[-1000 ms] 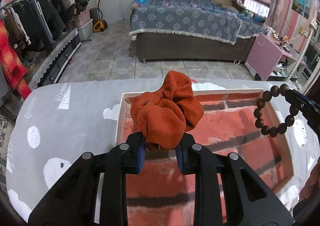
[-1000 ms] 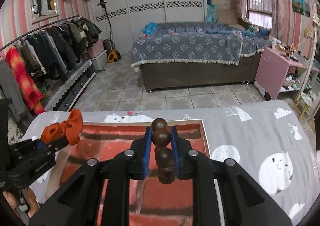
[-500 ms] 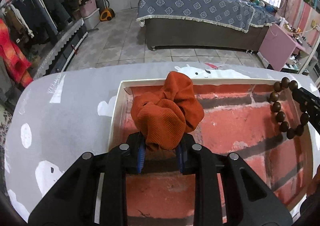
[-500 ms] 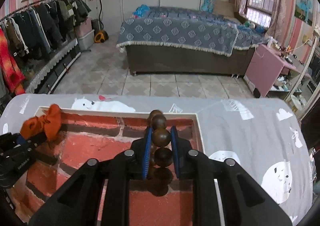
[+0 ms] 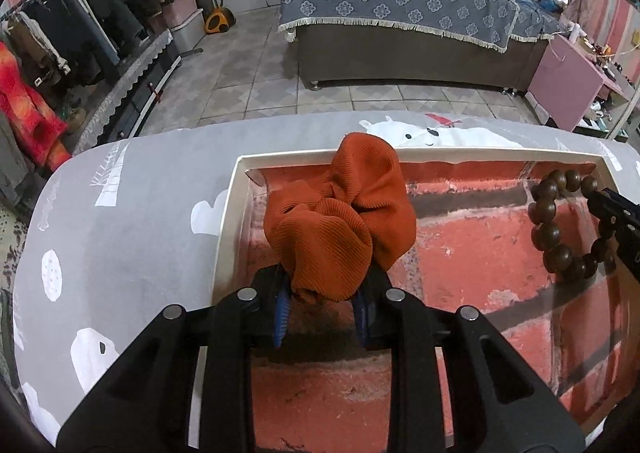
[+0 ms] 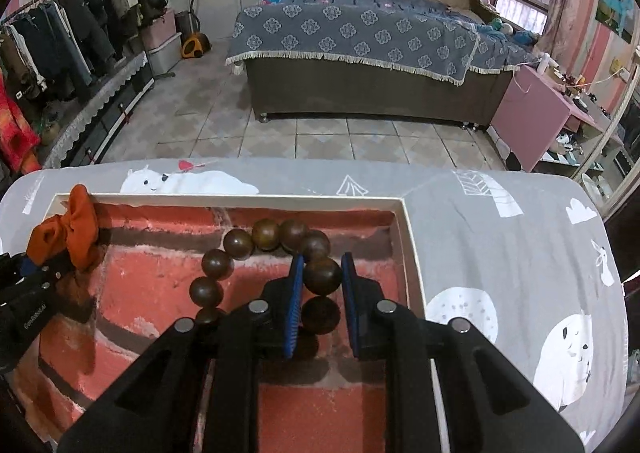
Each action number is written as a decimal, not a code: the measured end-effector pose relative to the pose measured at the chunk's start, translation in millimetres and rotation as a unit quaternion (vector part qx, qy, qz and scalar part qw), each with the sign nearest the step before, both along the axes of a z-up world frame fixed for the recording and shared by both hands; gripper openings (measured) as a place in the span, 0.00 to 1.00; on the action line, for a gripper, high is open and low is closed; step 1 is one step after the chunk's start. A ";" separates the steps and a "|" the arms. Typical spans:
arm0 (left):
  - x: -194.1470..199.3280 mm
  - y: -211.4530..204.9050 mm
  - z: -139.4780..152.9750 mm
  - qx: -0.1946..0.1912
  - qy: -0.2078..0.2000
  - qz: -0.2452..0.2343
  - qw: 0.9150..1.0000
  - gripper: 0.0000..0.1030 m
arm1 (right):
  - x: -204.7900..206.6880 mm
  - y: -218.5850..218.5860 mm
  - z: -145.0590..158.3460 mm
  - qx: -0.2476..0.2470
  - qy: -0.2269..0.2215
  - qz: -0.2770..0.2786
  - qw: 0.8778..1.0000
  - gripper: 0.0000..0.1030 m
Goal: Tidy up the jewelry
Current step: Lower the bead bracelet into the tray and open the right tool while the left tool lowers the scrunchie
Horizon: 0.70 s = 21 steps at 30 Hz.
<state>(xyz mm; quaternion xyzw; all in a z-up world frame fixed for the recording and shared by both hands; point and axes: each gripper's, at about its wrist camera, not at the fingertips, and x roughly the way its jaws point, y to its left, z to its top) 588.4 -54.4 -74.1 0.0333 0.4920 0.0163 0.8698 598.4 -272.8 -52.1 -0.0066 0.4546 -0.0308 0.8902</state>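
An orange ribbed scrunchie [image 5: 340, 221] is pinched in my left gripper [image 5: 322, 293], low over the far left corner of a white-rimmed tray [image 5: 228, 221] lined with a red brick print. My right gripper [image 6: 320, 277] is shut on a dark wooden bead bracelet [image 6: 256, 249], whose loop lies out to the left on the tray floor by the far right corner. The right wrist view shows the scrunchie [image 6: 68, 233] and the left gripper at the tray's [image 6: 408, 237] left end. The bracelet [image 5: 560, 225] appears at the right edge of the left wrist view.
The tray rests on a table under a grey cloth [image 6: 500, 253] printed with white bears. Beyond the table's far edge lie a tiled floor, a bed [image 6: 360, 53], a clothes rack [image 5: 60, 45] on the left and a pink cabinet [image 6: 540, 113] on the right.
Both grippers have come down toward the tray floor and tipped further downward. The bracelet's loop, hanging edge-on before, now lies spread out to the left. Both grips are unchanged.
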 end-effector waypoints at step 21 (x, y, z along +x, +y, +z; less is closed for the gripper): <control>0.1 0.2 -0.5 0.016 -0.002 -0.002 1.000 0.25 | 13.9 -0.7 -6.6 0.006 0.029 0.003 1.000 0.19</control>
